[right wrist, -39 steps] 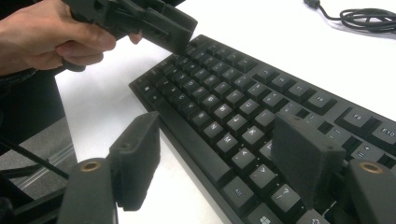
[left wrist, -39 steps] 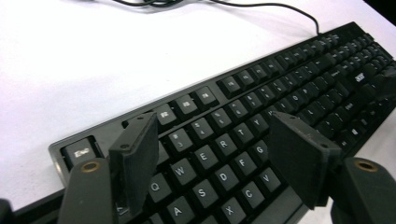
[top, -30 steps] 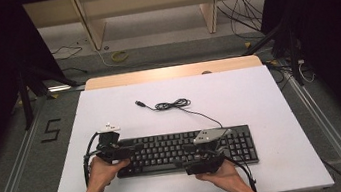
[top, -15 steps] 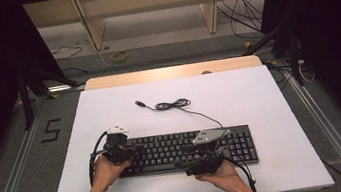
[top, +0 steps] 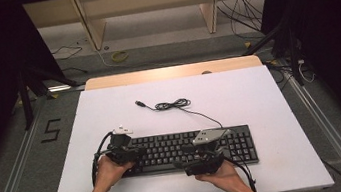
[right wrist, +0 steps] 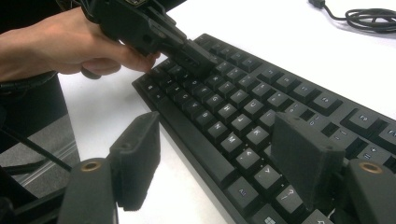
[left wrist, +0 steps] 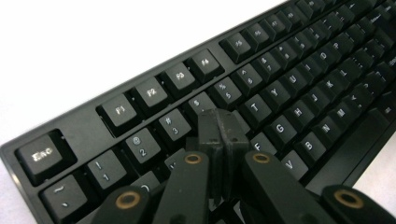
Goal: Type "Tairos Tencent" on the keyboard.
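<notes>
A black keyboard (top: 186,149) lies across the near half of the white table (top: 270,102). My left gripper (top: 138,152) is at its left end, shut with nothing between the pads. In the left gripper view the joined tips of the left gripper (left wrist: 220,126) sit over the keys (left wrist: 280,93) just below the number row; whether they touch I cannot tell. My right gripper (top: 181,157) is open at the keyboard's front edge. In the right gripper view the right gripper (right wrist: 219,140) straddles that edge of the keyboard (right wrist: 261,102), one pad (right wrist: 140,140) over bare table, the other over the bottom keys.
The keyboard's thin black cable (top: 172,105) runs back from it and lies coiled on the table beyond, ending in a USB plug; the right gripper view shows the cable (right wrist: 369,16) at its top right. A wooden strip (top: 170,72) borders the table's far edge.
The left gripper has risen off the table at the keyboard's left end and come in over the keys. The right gripper has kept still.
</notes>
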{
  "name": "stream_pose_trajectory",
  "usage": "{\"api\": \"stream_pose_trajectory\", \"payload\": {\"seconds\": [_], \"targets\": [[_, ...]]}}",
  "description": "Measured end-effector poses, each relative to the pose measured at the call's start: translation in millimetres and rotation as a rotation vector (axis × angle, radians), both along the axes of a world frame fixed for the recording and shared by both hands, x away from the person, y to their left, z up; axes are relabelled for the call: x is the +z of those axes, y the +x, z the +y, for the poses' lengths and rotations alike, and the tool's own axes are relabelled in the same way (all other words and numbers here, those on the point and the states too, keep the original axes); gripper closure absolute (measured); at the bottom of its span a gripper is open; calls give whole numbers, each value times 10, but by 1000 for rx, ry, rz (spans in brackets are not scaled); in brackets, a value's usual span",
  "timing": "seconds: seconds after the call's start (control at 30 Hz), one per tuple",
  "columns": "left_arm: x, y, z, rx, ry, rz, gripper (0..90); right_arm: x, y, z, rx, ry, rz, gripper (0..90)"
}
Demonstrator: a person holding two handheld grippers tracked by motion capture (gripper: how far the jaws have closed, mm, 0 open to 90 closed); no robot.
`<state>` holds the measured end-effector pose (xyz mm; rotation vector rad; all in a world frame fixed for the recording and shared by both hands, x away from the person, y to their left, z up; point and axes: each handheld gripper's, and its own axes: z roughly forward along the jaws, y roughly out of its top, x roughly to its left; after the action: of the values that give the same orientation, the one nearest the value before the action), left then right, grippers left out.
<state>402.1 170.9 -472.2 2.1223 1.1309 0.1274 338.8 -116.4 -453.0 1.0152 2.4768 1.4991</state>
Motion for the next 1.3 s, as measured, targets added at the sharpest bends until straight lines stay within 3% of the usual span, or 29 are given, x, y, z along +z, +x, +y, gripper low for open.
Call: {"api": "stream_pose_trajectory", "payload": {"seconds": [0.23, 0.33, 0.7, 1.03, 1.17, 1.3], "targets": [[3, -9, -4, 1, 5, -9, 895, 1, -6, 6, 2, -2, -3, 340], [40, -21, 12, 12, -15, -17, 883, 0, -3, 7, 1, -2, 0, 340], [148, -114, 54, 4, -71, -31, 698, 11, 0, 20, 2, 1, -3, 342], [206, -189, 112, 25, -140, -72, 486, -2, 37, 84, 0, -16, 6, 380], [216, -241, 135, 19, -181, -100, 426, -12, 59, 117, -1, -27, 9, 398], [225, -278, 149, 24, -197, -114, 396, -17, 79, 140, -3, -31, 8, 431]]}}
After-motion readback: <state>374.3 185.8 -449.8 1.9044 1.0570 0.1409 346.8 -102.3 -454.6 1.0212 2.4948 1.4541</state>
